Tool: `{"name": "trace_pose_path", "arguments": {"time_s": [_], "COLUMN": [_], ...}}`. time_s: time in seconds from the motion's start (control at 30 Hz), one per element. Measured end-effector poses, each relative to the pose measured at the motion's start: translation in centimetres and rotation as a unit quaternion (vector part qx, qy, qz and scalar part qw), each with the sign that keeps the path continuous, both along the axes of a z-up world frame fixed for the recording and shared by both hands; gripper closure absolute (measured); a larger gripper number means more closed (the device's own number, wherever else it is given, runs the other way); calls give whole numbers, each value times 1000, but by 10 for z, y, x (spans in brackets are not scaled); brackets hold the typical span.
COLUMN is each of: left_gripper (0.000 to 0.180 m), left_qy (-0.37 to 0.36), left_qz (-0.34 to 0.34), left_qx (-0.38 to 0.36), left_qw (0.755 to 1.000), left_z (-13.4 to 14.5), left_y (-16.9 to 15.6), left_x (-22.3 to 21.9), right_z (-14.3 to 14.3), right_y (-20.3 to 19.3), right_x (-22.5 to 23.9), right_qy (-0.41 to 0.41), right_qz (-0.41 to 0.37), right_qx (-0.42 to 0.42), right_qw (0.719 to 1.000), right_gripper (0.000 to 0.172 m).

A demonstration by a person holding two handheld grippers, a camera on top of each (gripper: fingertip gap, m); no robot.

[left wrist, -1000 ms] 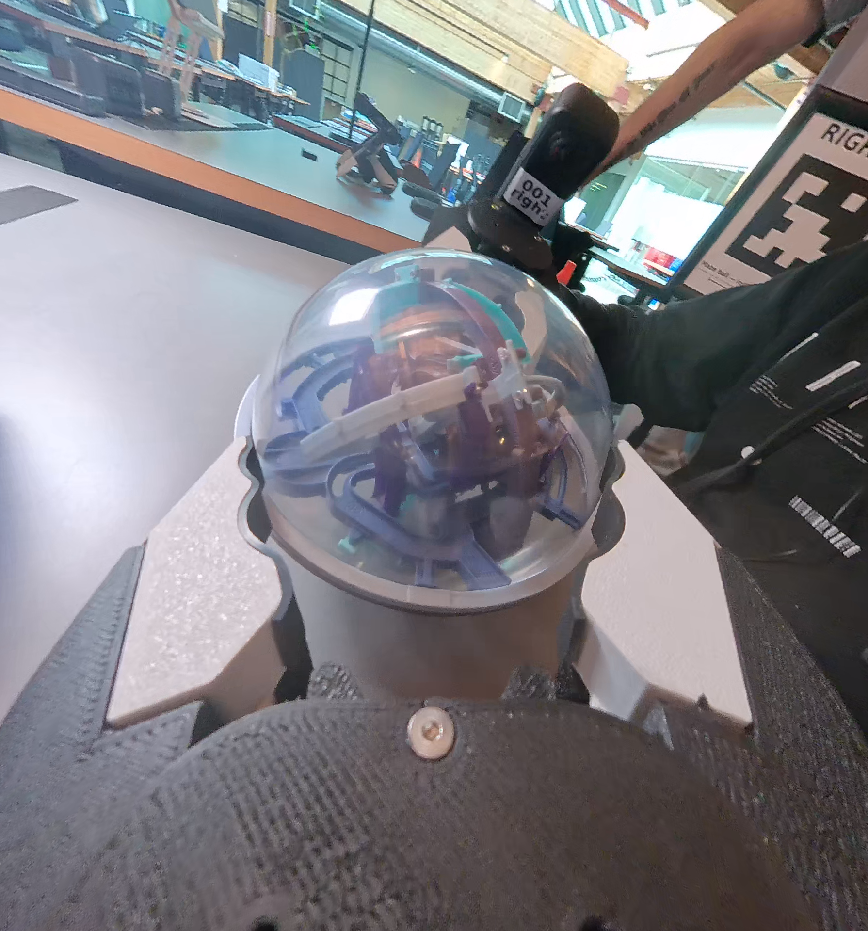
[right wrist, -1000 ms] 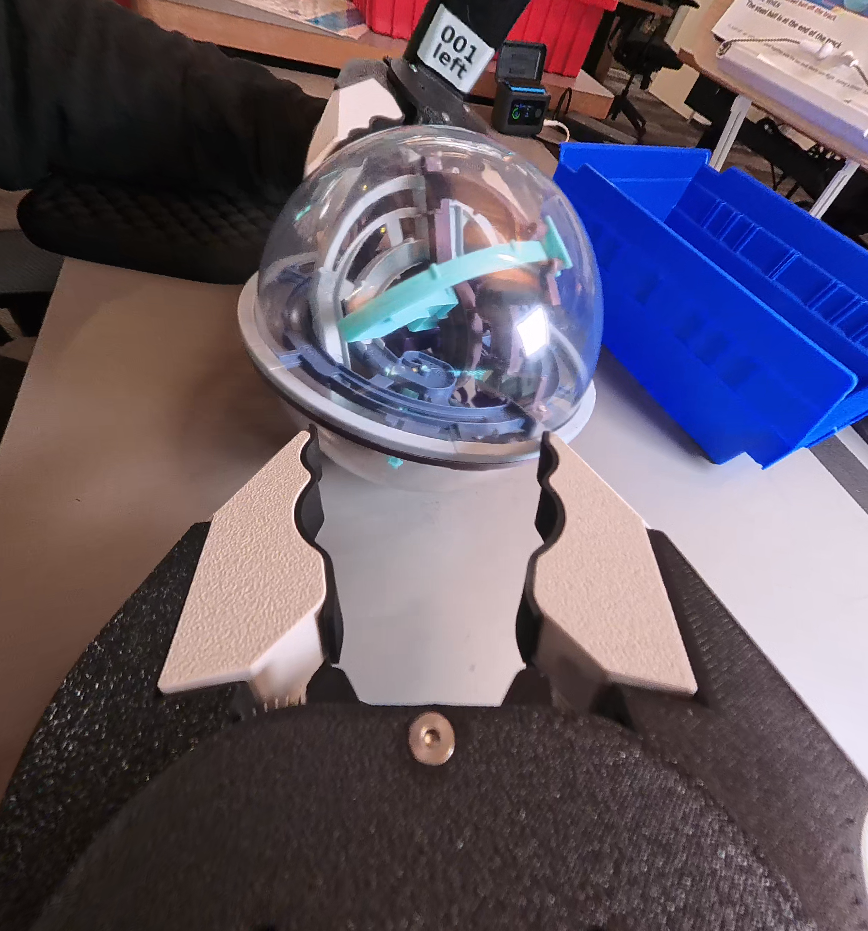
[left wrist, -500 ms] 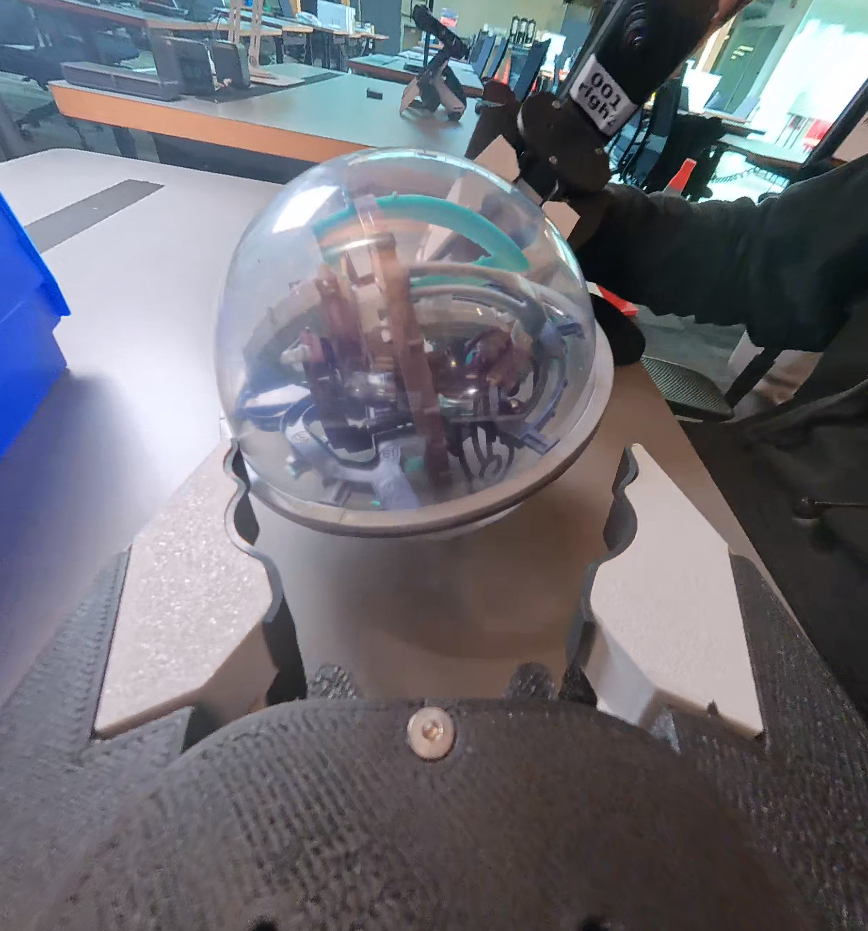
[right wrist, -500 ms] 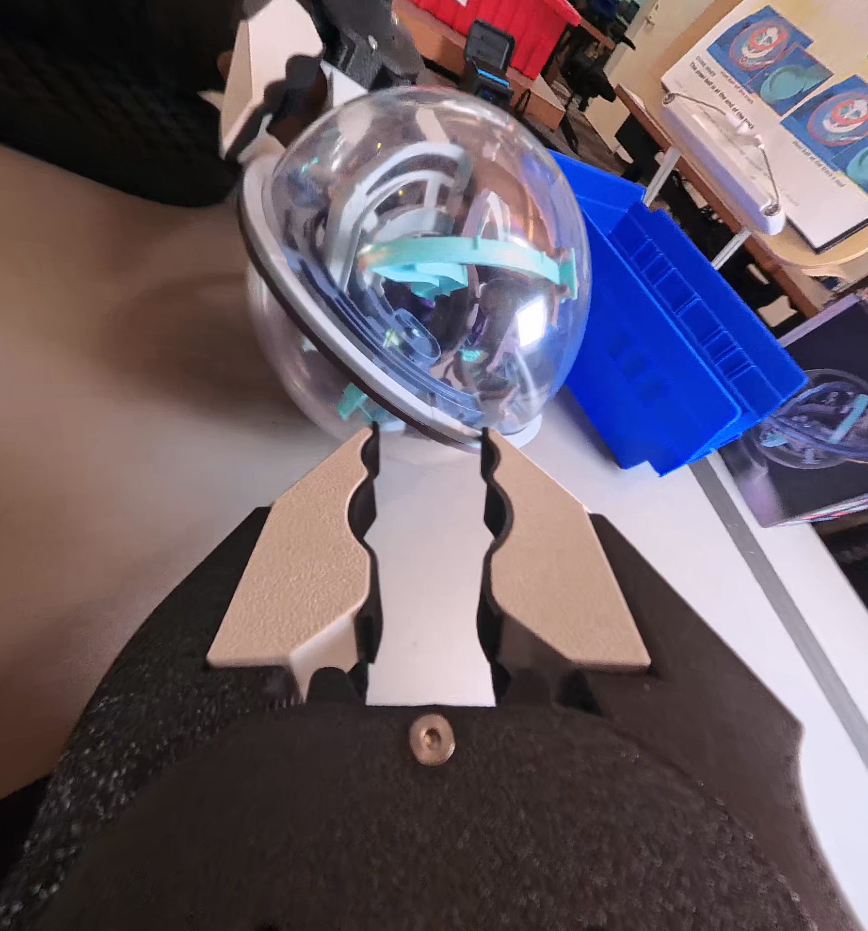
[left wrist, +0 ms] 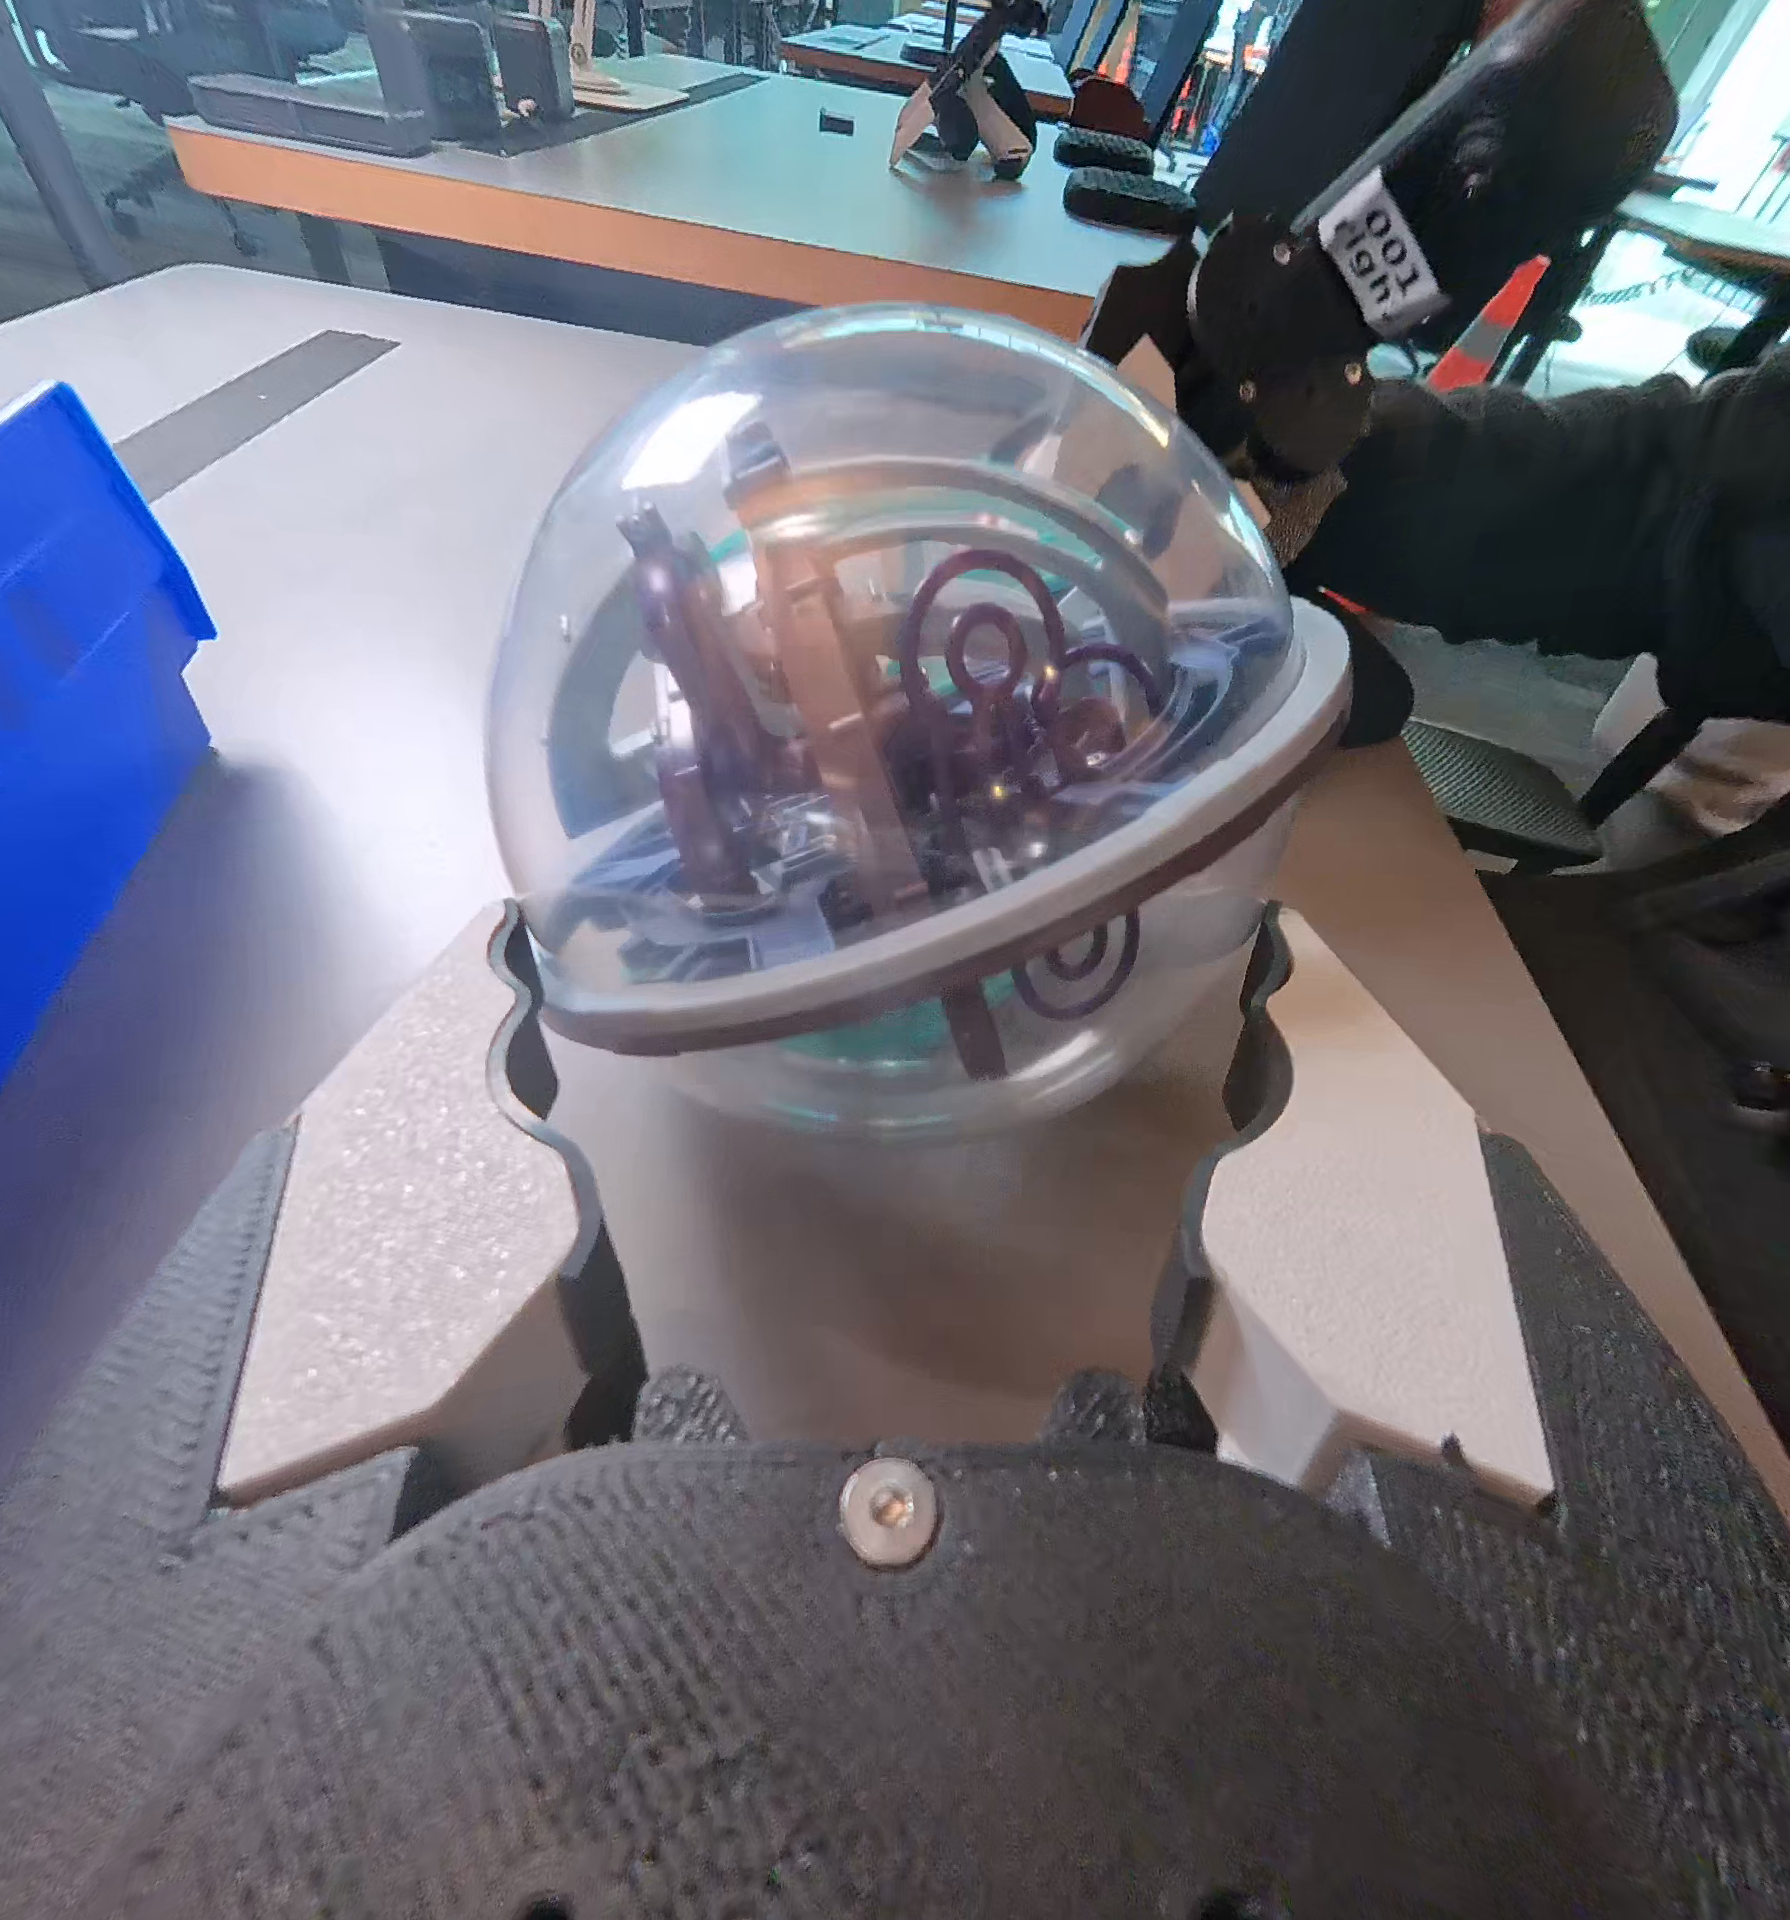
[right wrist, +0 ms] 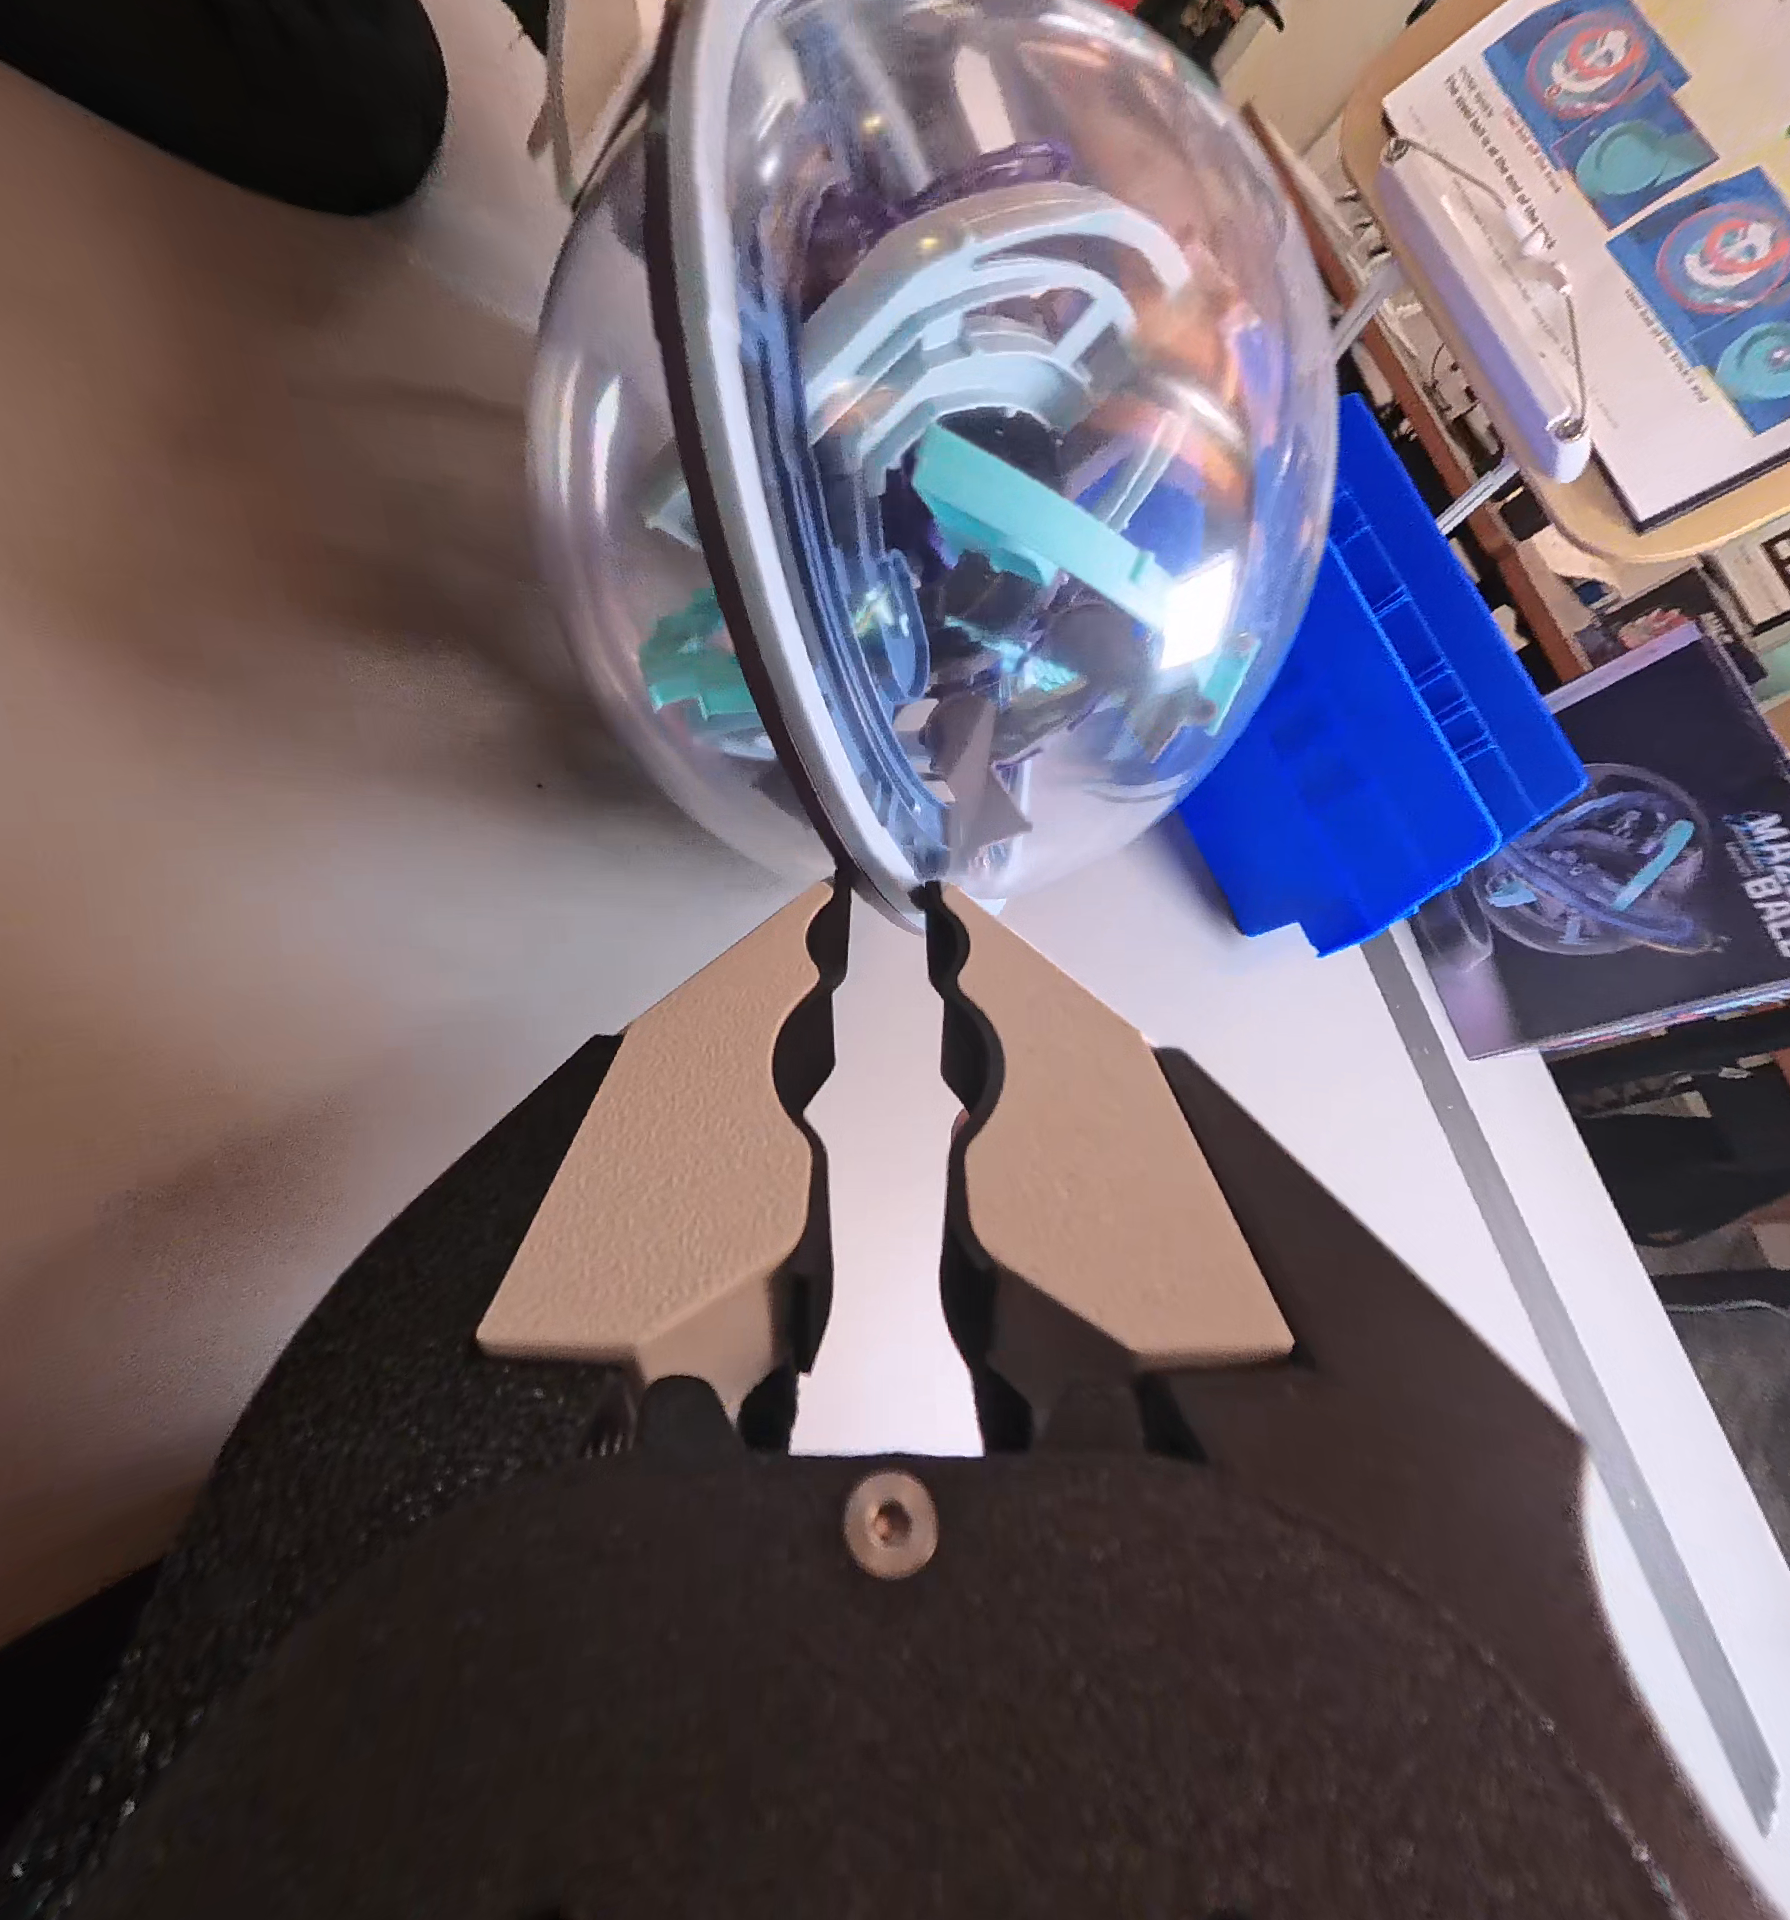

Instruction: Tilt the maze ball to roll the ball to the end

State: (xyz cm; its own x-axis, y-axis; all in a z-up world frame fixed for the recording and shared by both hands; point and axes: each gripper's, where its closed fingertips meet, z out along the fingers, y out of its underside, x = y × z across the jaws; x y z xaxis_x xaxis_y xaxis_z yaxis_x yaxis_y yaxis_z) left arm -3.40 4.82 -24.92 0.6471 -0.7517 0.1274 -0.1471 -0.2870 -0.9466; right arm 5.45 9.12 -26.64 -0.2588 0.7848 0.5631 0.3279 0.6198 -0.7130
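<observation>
Grey-white fingers of my left gripper stand wide, one tip against each flank of the maze ball, at and just under its pale rim band. Left tip meets the band's low end; right tip lies on the clear lower shell. Contact looks real on both sides, though motion blur softens the edges.

My right gripper is nearly closed, its dark wavy pads nipping the thin rim band of the maze ball from either side. Band runs steeply on edge in this view, so the sphere is tipped far over. Teal, purple and grey tracks show inside; the small ball within I cannot pick out.

Just beyond the sphere, to my right gripper's right, sits a blue bin on the white table. Further right a dark printed box lies at the table's edge, with an illustrated sheet behind. From the left gripper, a dark sleeve reaches in beyond the sphere on the right.
</observation>
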Motion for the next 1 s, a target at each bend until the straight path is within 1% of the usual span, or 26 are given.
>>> {"name": "trace_pose_path", "arguments": {"time_s": [0.27, 0.47, 0.77, 1.0], "left_gripper": [48, 48, 49, 50], "left_qy": [-17, -51, -78, -84], "left_qz": [-1, 4, 5, 6], "left_qx": [-38, -70, -82, -92], "left_qw": [999, 996, 994, 992], "left_z": [6, 11, 17, 20], "left_y": [9, 19, 31, 38], "left_x": [-1, -4, -6, -7], "right_z": [-7, -11, -15, -19], "right_y": [3, 7, 10, 11], "right_x": [-1, -3, -6, -7], "right_qy": [-14, -22, -29, -42], "right_qz": [-13, -20, -21, -21], "right_qx": [-23, -52, -78, -90], "right_qw": [1000, 998, 996, 995], "right_gripper": [162, 163, 164, 164]}}
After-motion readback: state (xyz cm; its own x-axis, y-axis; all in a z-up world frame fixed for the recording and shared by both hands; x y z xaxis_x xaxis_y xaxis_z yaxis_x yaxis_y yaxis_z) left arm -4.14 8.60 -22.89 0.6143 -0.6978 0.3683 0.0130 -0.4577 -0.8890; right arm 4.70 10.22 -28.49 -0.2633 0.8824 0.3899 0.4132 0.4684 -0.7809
